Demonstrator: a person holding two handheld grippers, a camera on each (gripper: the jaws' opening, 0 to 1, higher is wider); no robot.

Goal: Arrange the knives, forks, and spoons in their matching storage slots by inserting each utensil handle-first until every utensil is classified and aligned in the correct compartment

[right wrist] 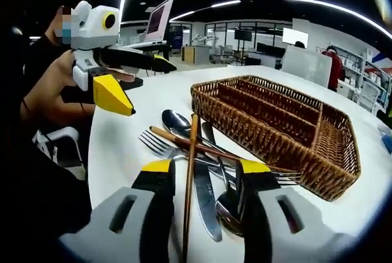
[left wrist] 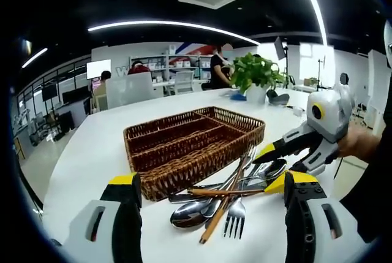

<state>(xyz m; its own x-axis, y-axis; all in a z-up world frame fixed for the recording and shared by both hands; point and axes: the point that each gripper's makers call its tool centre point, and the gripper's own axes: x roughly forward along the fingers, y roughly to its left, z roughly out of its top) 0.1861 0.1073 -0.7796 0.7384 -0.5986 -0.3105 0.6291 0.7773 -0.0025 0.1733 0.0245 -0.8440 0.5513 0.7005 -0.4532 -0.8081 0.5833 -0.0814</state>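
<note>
Basket: wicker cutlery tray (left wrist: pixel 195 143) on the white desk (left wrist: pixel 92 159), long slots apparently bare; in the right gripper view the tray (right wrist: pixel 278 122) lies beyond the heap.
Utensils: tangled pile just in front of the tray; fork (left wrist: pixel 236 214), spoon (left wrist: pixel 190 213), wooden-handled piece (left wrist: pixel 223 198) crossing the others. In the right gripper view the same heap lies at the jaws, a wooden handle (right wrist: pixel 191 171) running between them.
Left tool (left wrist: pixel 208 205): jaws wide apart, holding nothing, near the pile.
Right tool (right wrist: pixel 202 180): jaws parted astride the heap, nothing clamped that can be confirmed; in the left gripper view this tool (left wrist: pixel 272 163) sits low at the pile's far side.
Step in hand: judged to be the first pick; sorting not begun.
Recommended practice: single out one top-lying piece, clamp it near the working end so the handle leads, lift clear of the crossed items, then feed into the matching slot.
</note>
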